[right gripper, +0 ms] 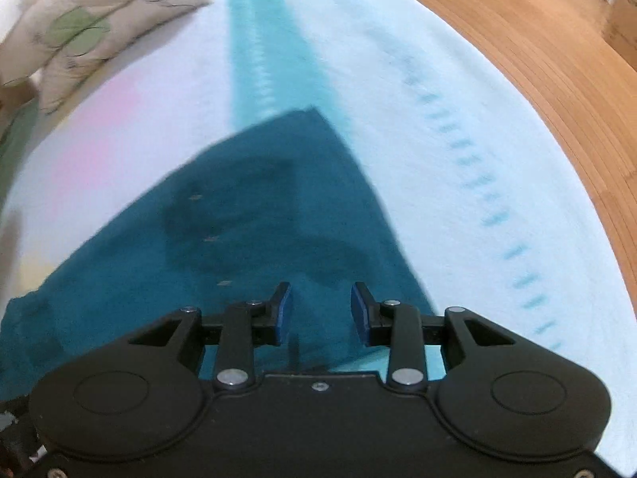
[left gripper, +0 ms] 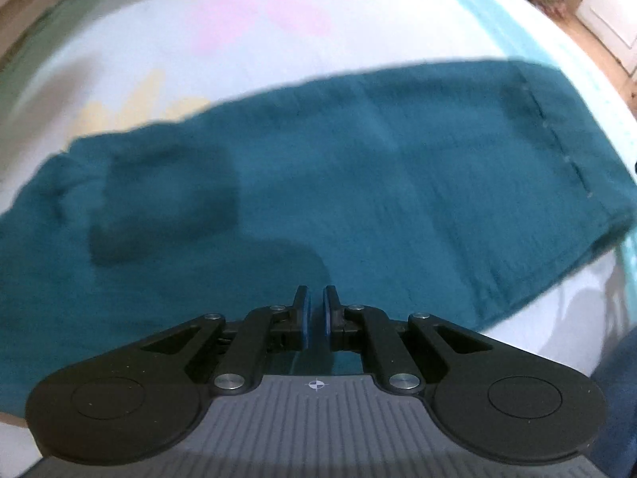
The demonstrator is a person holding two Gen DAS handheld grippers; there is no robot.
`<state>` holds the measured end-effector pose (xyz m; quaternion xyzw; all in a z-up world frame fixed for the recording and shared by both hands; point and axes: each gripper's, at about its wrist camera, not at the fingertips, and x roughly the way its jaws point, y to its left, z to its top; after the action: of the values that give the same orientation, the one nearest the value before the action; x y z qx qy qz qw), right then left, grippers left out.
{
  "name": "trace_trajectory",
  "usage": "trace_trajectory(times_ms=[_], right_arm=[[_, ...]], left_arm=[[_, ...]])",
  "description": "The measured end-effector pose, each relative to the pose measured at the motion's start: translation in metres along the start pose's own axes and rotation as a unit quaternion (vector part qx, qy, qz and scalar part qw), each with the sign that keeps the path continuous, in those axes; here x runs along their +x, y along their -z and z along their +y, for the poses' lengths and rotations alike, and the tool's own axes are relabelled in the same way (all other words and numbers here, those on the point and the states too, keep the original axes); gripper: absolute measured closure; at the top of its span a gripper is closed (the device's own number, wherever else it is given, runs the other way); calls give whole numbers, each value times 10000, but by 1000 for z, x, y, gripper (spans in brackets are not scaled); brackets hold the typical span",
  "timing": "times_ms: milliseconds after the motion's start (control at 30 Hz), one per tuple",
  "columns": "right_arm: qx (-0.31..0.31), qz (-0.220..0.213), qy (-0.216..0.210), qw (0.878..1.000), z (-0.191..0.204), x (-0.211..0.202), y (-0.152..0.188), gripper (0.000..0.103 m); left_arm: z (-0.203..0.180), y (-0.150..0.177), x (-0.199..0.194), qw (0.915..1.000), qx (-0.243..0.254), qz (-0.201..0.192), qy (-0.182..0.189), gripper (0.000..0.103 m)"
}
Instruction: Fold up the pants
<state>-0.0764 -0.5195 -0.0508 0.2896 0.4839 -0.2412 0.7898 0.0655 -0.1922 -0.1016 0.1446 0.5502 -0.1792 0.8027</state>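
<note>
Bed (left gripper: pixel 278 32): pale sheet with faint pink and yellow patches and a turquoise stripe (right gripper: pixel 258 40) down its length; it bears everything else. Wood floor (right gripper: pixel 537 59) lies beyond the bed's far edge in the right wrist view; a floral pillow (right gripper: pixel 79 28) sits at the upper left there.

Pants (left gripper: pixel 358 183): teal, lying flat on the sheet as one long band, seemingly already laid leg on leg. In the left wrist view the long axis runs across the frame, low at the left and rising to the right, where a stitched hem (left gripper: pixel 557 131) closes the band. In the right wrist view the same cloth narrows away from the camera to a corner (right gripper: pixel 314 119) touching the stripe.

Right gripper (right gripper: pixel 320 310): jaws about half apart, nothing between the pads, hanging above the cloth near the hem end, the hem edge just to its right. It is the nearer tool to that end.

Left gripper (left gripper: pixel 314 314): jaws nearly closed, only a slit between the blue pads, no cloth caught in them; it hovers over the band's near long edge, about midway along.

Judgement: the next fold likely carries one short end along the long axis, so each gripper needs a corner of that end.
</note>
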Motion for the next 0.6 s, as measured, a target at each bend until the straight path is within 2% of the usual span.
trace_trajectory(times_ms=[67,200,333,433,600], right_arm=[[148,89,-26,9998,-11,6,2,59],[333,223,-167,9991,-20,18,3,59],[323,189,-74,9993,-19,20,4,59],[267,59,139,9995,-21,15,4,53],[364,209,-47,9991,-25,20,6,51]], left_arm=[[-2,4,11,9999,48,131,-17,94],[-6,8,12,9997,194,57,-97,94],[-2,10,11,9999,94,79,-6,94],[0,13,12,10000,38,82,15,94],[-3,9,17,9998,148,72,-74,94]])
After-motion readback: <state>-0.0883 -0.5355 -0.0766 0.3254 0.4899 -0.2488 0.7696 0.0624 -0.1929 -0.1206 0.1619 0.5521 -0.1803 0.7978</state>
